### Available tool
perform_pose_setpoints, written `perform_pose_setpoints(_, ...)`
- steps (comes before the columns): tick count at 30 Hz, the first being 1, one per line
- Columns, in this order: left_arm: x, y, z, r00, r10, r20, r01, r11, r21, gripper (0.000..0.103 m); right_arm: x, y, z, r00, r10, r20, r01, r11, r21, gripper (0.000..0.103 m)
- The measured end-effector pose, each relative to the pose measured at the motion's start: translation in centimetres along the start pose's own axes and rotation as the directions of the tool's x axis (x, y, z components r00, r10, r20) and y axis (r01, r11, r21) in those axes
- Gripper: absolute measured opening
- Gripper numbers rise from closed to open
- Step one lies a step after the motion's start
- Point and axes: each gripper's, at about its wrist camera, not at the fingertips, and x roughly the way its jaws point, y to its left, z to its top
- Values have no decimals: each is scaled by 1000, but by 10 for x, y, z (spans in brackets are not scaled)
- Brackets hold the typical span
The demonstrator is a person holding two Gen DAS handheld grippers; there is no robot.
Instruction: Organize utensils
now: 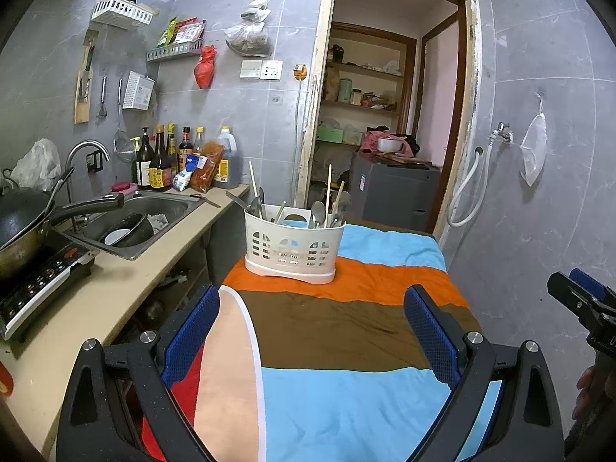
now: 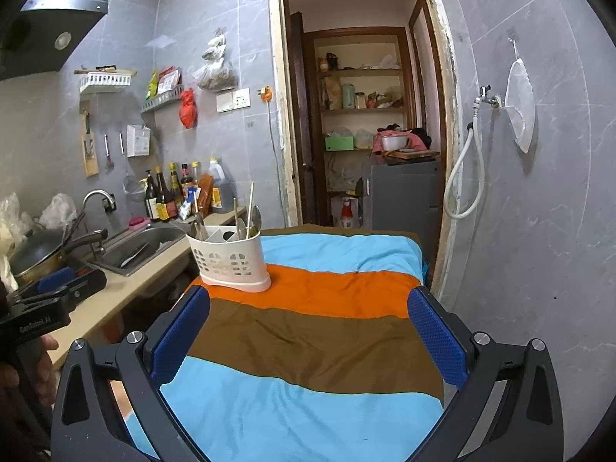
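Observation:
A white slotted utensil holder [image 1: 294,248] [image 2: 231,257] stands upright on the orange stripe of a striped cloth, at the table's far left. Several metal spoons [image 1: 318,213] and wooden chopsticks [image 1: 328,188] stick up out of it. My left gripper [image 1: 313,308] hovers open over the brown stripe, short of the holder, with nothing between its blue pads. My right gripper [image 2: 310,310] is also open and empty, further right and back from the holder. The right gripper [image 1: 585,300] shows at the right edge of the left wrist view, the left gripper [image 2: 57,288] at the left edge of the right wrist view.
The table's striped cloth [image 1: 346,392] [image 2: 308,396] fills the foreground. To the left runs a counter with a steel sink [image 1: 134,219], a wok [image 1: 23,219] on an induction hob and sauce bottles [image 1: 169,161]. A doorway [image 1: 389,115] opens behind the table; a wall stands close on the right.

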Motion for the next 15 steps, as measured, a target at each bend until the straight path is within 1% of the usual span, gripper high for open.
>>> perform_pose_setpoints(15,1,2,0,1000,3,-4,-3,1000,4,94,2,2,1,1000,4,-6,-4,1000,1,103)
